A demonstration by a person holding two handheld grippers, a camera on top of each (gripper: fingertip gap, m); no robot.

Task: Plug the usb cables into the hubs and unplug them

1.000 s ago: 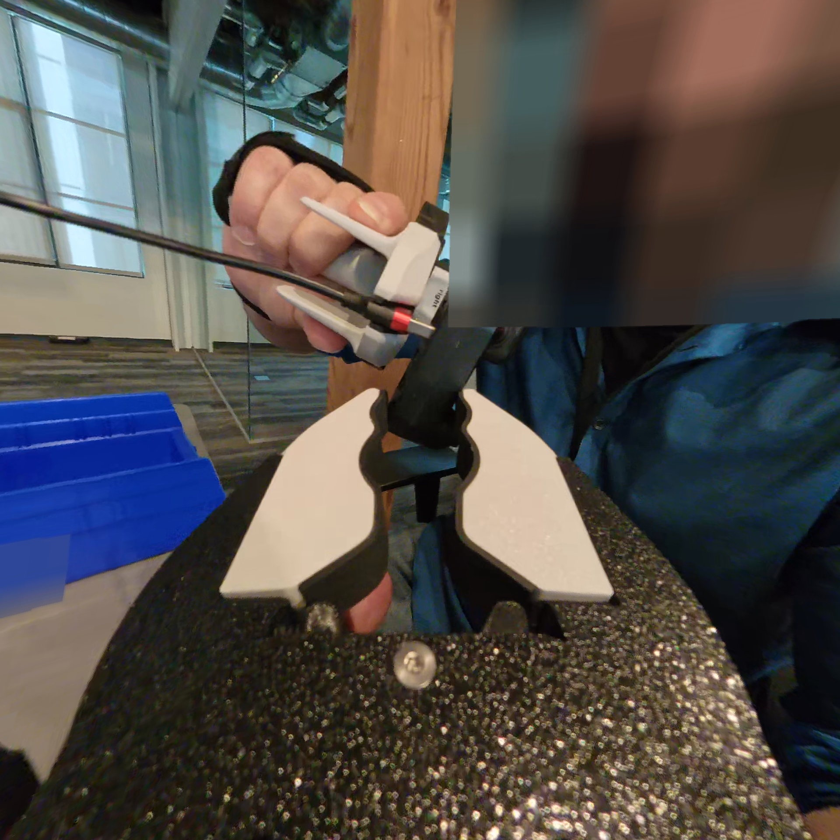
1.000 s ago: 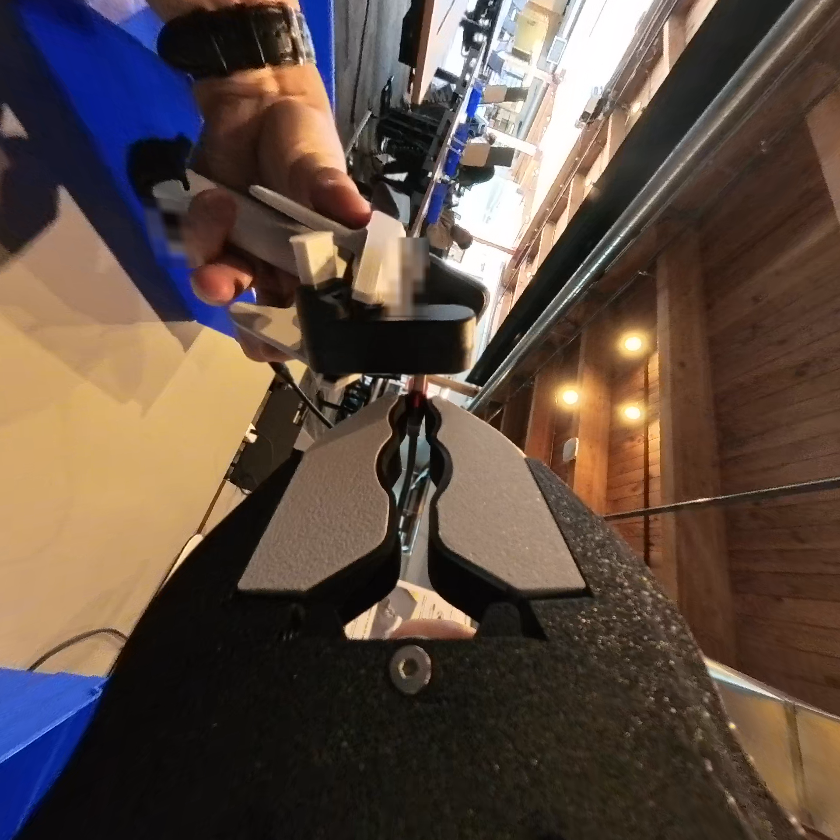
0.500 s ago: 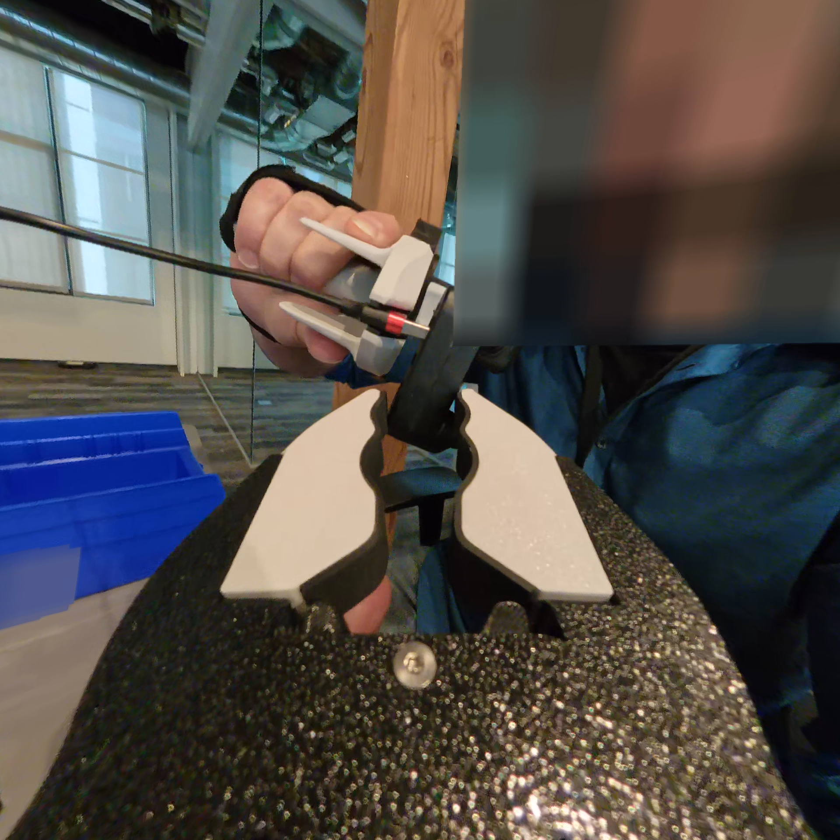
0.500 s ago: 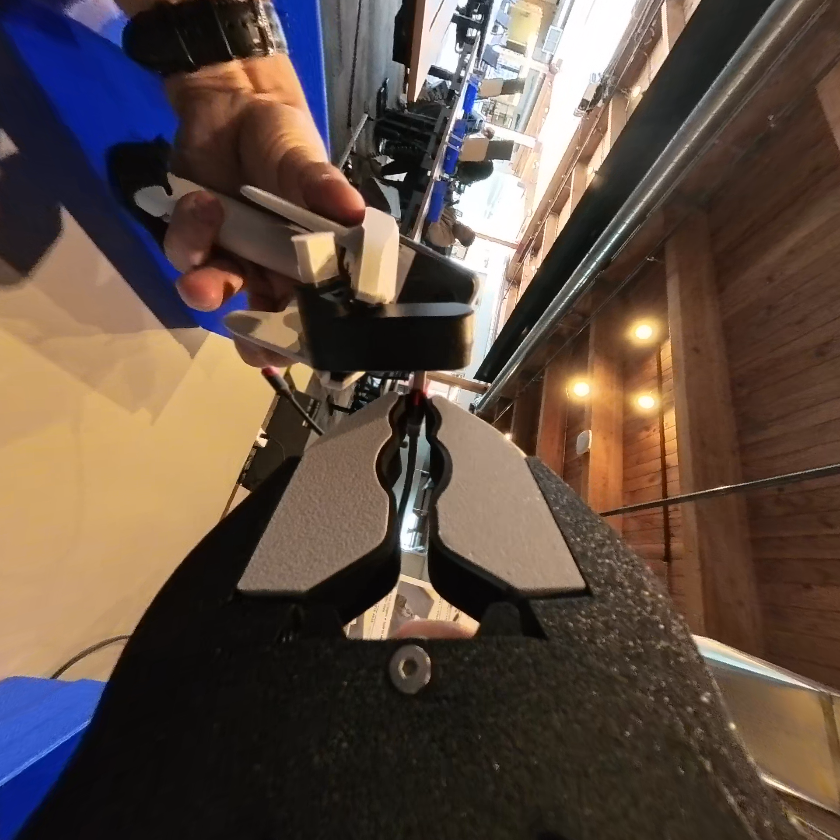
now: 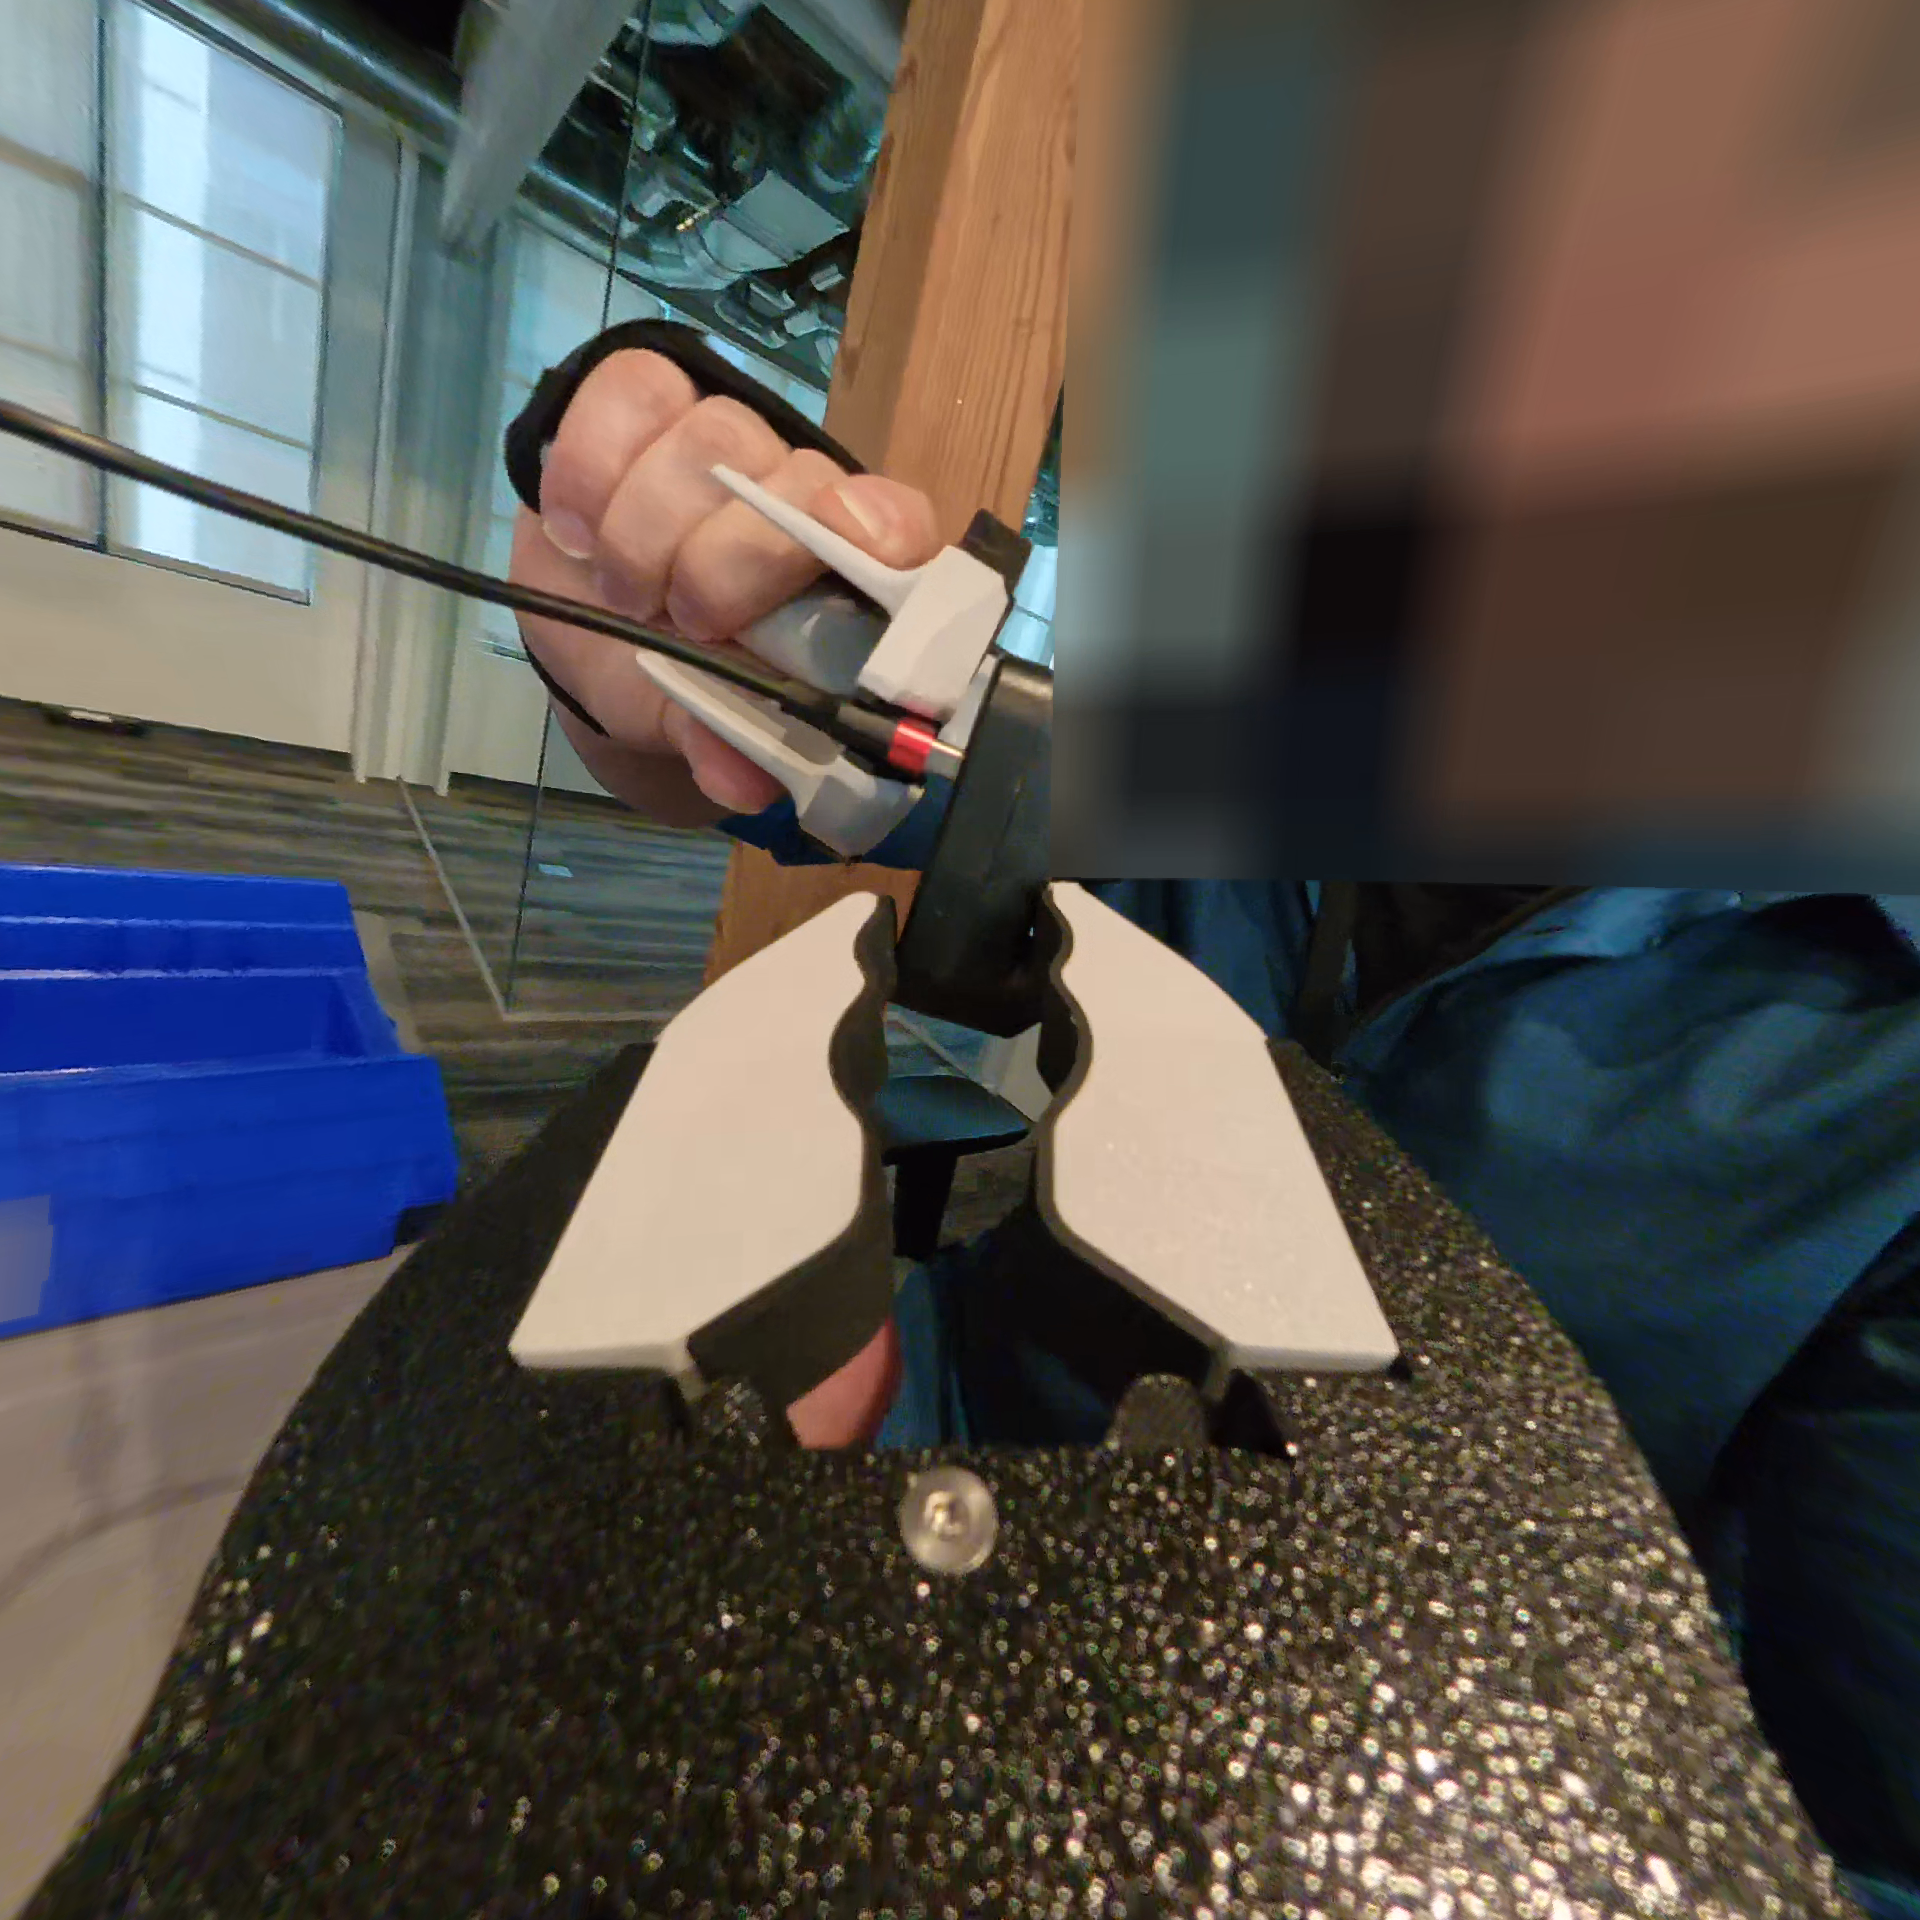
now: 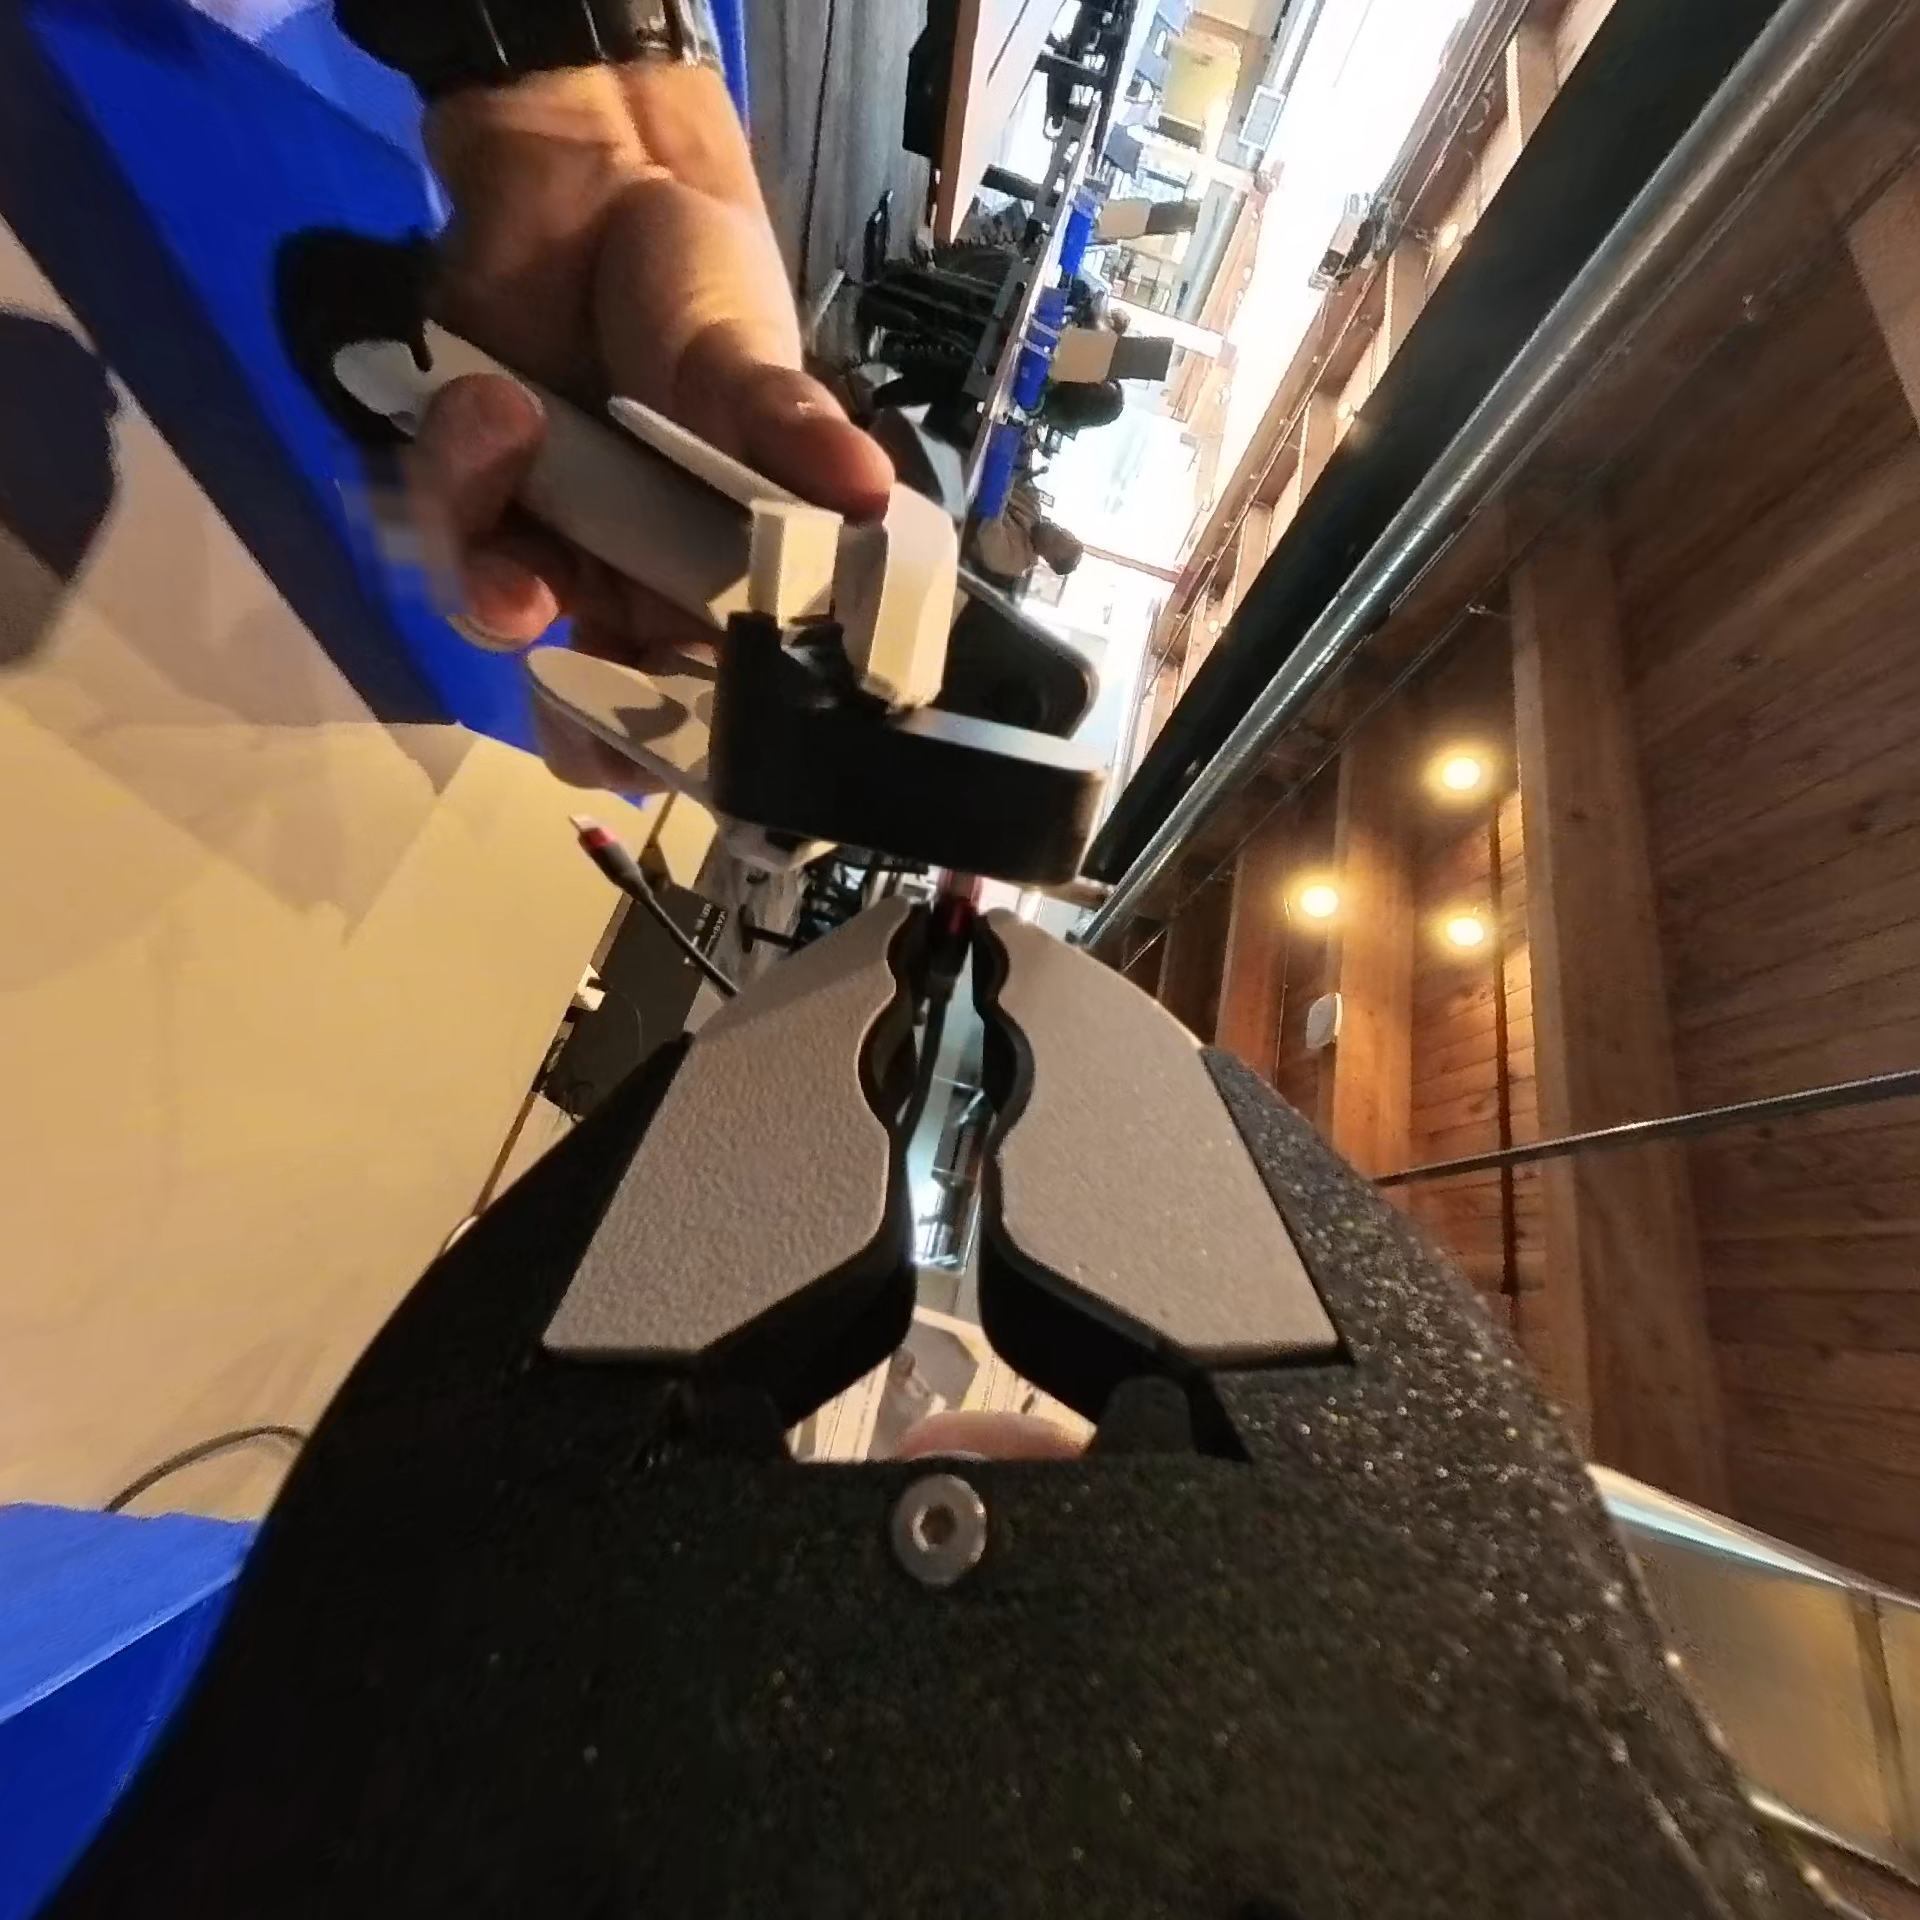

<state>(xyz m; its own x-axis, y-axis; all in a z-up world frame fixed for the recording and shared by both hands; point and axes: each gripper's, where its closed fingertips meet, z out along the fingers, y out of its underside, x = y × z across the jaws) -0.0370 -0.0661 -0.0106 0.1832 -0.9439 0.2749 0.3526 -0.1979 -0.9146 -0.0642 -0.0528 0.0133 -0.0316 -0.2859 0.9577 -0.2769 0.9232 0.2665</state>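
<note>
Black hub (image 5: 971, 914) pinched in left gripper (image 5: 961, 935), right gripper (image 6: 945, 935) pinching red-collared plug (image 5: 914, 740) touching the hub's port, apparently not seated yet.

Bright window (image 5: 208, 343) daylight, 3 warm wall lamps (image 6: 1460, 772), fisheye-warped edges, slight blur
</note>
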